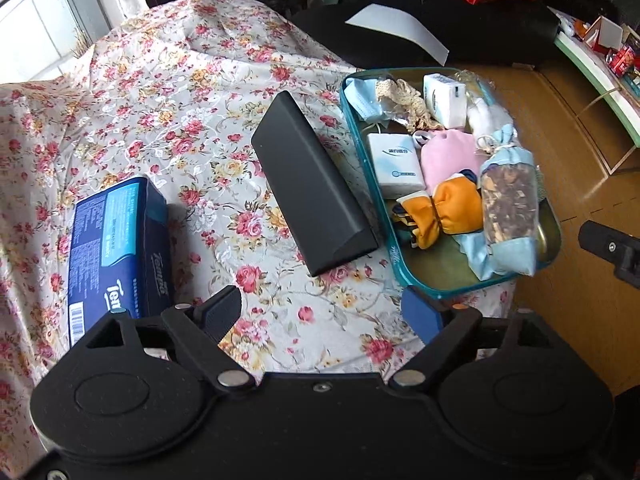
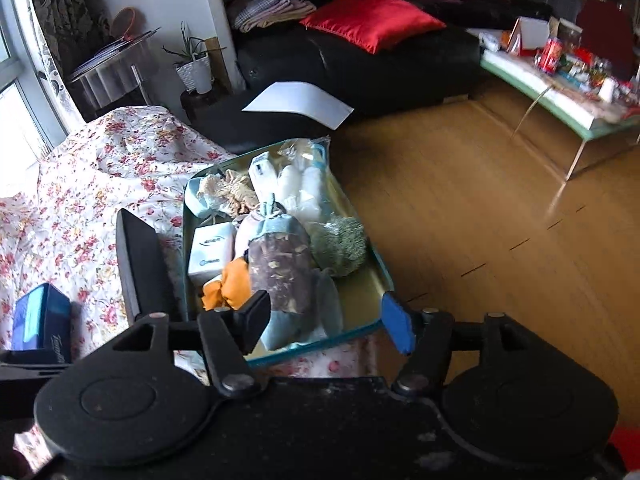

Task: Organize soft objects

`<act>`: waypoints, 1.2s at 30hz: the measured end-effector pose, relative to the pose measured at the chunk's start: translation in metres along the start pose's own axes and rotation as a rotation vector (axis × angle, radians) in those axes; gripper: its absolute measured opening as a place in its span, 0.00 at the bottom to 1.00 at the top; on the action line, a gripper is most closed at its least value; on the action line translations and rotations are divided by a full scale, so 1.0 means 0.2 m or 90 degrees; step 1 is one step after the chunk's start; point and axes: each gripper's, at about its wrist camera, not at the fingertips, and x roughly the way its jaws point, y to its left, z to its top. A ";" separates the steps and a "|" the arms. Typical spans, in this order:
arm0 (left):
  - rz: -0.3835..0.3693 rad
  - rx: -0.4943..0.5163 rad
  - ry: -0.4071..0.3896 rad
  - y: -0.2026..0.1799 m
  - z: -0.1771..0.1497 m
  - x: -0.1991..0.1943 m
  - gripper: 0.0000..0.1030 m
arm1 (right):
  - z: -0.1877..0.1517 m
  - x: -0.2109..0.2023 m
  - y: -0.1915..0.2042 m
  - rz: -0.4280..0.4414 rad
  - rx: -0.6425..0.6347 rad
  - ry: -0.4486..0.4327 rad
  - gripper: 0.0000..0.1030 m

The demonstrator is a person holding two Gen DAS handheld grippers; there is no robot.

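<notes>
Both grippers released above a flowered bedspread, soft items packed in a teal tray.

Nearest, the left gripper hangs with its jaws spread over the floral bedspread, nothing between them; the right gripper also stands parted and empty, just short of the tray's near edge. Beside the left gripper lies a blue tissue box, and next to it a long black case. Just right of the case sits the teal tray, at the bedspread's edge, holding a sachet of dried petals, an orange cloth bundle, a pink pouch, a white tissue pack, and farther back a cream crocheted piece. Beyond are a white sheet of paper, a black sofa and a red cushion.
</notes>
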 end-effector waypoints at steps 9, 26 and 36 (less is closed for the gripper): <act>0.009 -0.018 -0.029 -0.01 -0.07 -0.12 0.82 | -0.03 -0.14 -0.02 -0.003 -0.010 -0.030 0.73; 0.028 -0.031 -0.038 -0.01 -0.10 -0.15 0.83 | -0.08 -0.16 0.04 -0.007 -0.030 -0.022 0.80; 0.028 -0.031 -0.038 0.00 -0.09 -0.15 0.83 | -0.08 -0.13 0.05 -0.010 -0.037 -0.010 0.80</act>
